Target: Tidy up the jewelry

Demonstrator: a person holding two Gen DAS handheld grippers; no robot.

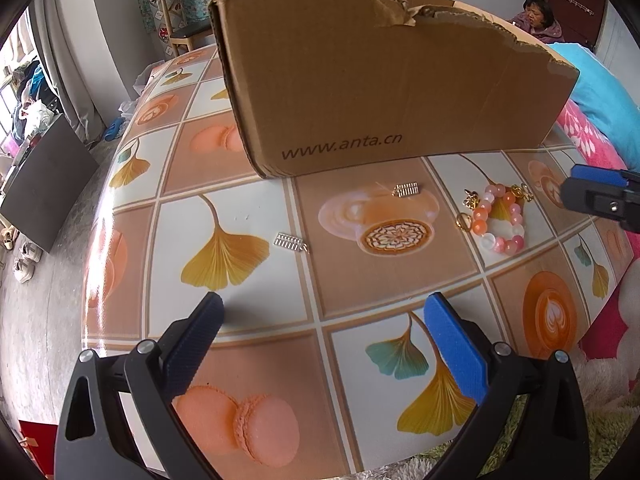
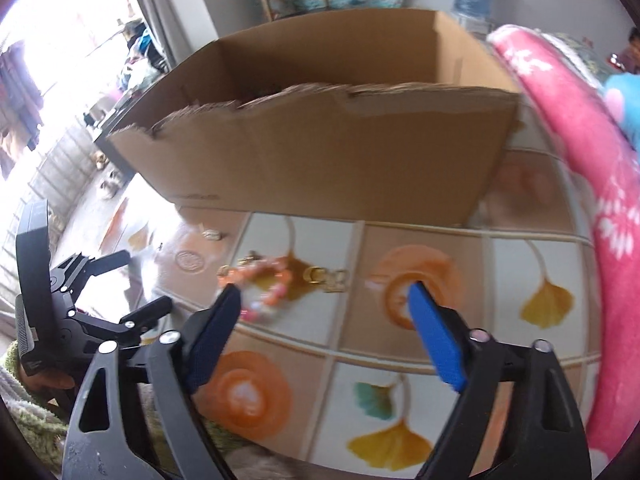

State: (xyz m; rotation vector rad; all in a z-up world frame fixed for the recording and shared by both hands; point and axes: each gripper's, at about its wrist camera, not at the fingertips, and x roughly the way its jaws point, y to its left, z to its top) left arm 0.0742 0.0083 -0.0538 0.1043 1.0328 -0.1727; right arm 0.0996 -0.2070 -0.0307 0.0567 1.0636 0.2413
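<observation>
A pink and white bead bracelet (image 1: 500, 220) with gold charms lies on the patterned tablecloth, right of centre in the left wrist view. Two small metal clips rest nearby, one gold (image 1: 406, 190) and one silver (image 1: 290, 241). My left gripper (image 1: 324, 312) hovers open above the cloth, nothing between its blue pads. My right gripper (image 2: 324, 292) is open too, with the blurred bracelet (image 2: 260, 280) just beyond its left pad and untouched. One fingertip of the right gripper (image 1: 600, 192) shows at the right edge of the left wrist view. A torn cardboard box (image 1: 384, 80) stands open behind the jewelry.
The box (image 2: 320, 160) fills the far half of the table (image 1: 256, 200). A pink flowered blanket (image 2: 580, 200) runs along the right edge. The table's left edge drops to a grey floor with shoes. A person (image 1: 538, 16) sits far behind the box.
</observation>
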